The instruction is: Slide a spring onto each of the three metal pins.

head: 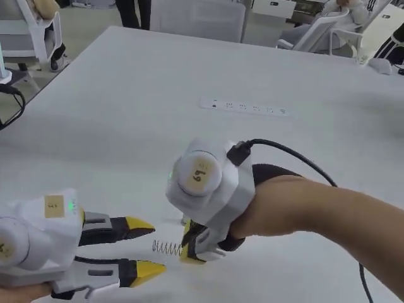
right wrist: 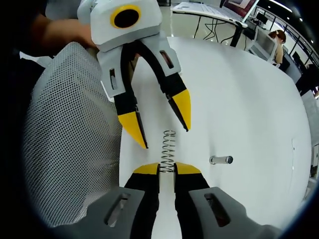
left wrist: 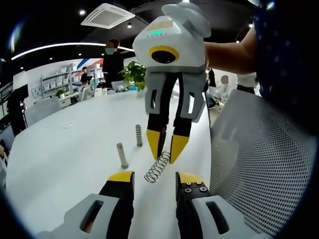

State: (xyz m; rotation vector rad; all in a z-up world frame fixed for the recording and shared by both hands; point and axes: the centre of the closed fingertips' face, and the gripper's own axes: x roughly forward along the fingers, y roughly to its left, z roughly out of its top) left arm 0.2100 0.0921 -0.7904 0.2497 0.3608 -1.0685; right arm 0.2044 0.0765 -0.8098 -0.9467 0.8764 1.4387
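My right gripper (head: 188, 250) points down at the white table (head: 126, 95) and is shut on one end of a small steel spring (head: 166, 247). In the right gripper view the spring (right wrist: 168, 148) sticks out forward from the closed yellow tips of the right gripper (right wrist: 167, 170). My left gripper (head: 153, 247) faces it from the left, open, with the spring's free end between its tips but not touching them. The left gripper view shows the left gripper (left wrist: 155, 178), a bare upright metal pin (left wrist: 121, 155), and behind it a second pin with a spring on it (left wrist: 138, 135).
A white power strip (head: 246, 107) lies farther back on the table. A black cable (head: 297, 154) trails from the right gripper. A mesh chair back (left wrist: 254, 159) stands close to the table edge. Office chairs and people are beyond the far edge.
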